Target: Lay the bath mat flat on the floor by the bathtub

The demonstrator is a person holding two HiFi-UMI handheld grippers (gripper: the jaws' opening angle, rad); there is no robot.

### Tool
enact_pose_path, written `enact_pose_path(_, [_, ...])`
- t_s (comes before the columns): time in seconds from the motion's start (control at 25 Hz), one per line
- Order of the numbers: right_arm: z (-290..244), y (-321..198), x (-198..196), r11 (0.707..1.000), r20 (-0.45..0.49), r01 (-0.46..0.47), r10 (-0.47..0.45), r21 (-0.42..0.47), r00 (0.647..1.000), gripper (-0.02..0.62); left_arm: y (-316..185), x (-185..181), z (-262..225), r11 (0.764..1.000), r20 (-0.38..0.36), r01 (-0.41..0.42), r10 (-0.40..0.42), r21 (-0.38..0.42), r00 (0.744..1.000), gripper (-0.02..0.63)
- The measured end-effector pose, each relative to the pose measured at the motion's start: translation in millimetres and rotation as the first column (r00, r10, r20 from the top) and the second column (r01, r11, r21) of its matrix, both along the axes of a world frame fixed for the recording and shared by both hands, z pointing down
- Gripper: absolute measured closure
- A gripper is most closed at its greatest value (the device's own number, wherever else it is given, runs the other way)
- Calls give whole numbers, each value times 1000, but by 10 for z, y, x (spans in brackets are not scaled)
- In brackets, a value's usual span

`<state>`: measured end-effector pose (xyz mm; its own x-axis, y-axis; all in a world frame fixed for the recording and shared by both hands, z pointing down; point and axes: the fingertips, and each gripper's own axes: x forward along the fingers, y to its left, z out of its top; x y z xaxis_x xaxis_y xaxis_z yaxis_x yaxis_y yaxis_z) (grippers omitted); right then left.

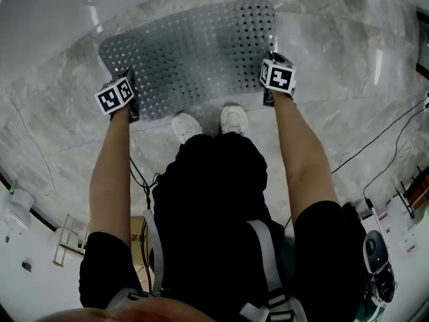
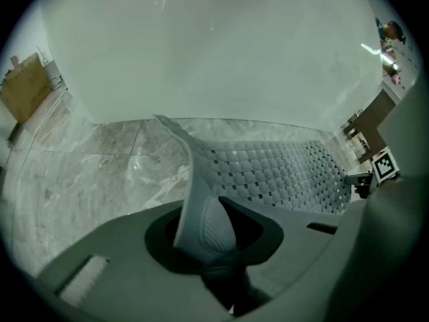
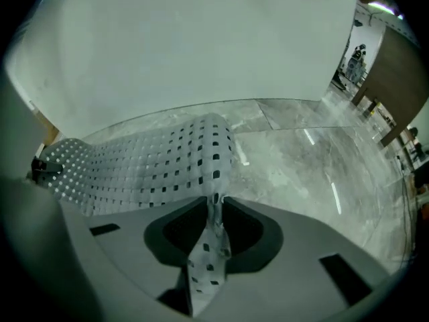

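Observation:
A grey perforated bath mat [image 1: 194,52] lies spread on the marble floor beside the white bathtub wall [image 1: 53,19]. My left gripper [image 1: 129,80] pinches the mat's near left edge, and my right gripper [image 1: 275,57] pinches its near right corner. In the left gripper view a raised fold of the mat [image 2: 201,200] stands between the jaws of the left gripper [image 2: 208,208]. The rest of the mat [image 2: 288,173] stretches off to the right. In the right gripper view the mat's corner [image 3: 208,260] runs through the right gripper [image 3: 214,203], with the jaws closed on it.
The person's white shoes [image 1: 186,126] [image 1: 233,118] stand at the mat's near edge. Black cables [image 1: 375,139] run over the floor at the right, toward gear [image 1: 379,260] at the lower right. A cardboard box [image 2: 27,86] stands far left by the tub.

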<state>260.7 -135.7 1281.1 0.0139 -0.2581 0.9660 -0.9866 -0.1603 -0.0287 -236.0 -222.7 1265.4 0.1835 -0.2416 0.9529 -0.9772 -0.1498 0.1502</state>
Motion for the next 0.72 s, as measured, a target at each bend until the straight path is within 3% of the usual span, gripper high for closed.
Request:
enact_pose_path(0.12, [134,15,109,999,-19,12,-13,-31,1000,500,96,-201,189,998,72,-28,33,-64,997,474])
enact_pose_path(0.24, [61,-42,179,1000,-28,-15,14,-20,1000,360,187,-416,168,993,143,-51,66,-104,987,405])
enact_pose_path(0.48, [-587,-133,-99,999,42,33,-34,21,999,359,314,-507,-503,996,160,-32,46,-86,986,405])
enact_pose_path(0.52, [-734,-120,-169,998,53,56,-57,13,997,369,326,-447,-688,997,146,-31,41,-73,988,407])
enact_pose_path(0.56, [-896,-101,-230,996,53,84,-84,6,995,434,335,-371,-900,998,130,-30,37,-54,991,424])
enact_pose_path(0.64, [-1269,-81,-346,992,44,128,-128,10,991,527,330,-193,-1386,999,96,-36,36,4,995,554])
enact_pose_path(0.72, [-1730,-124,-451,991,46,127,-129,45,991,579,310,25,-1906,996,44,-48,45,71,998,601])
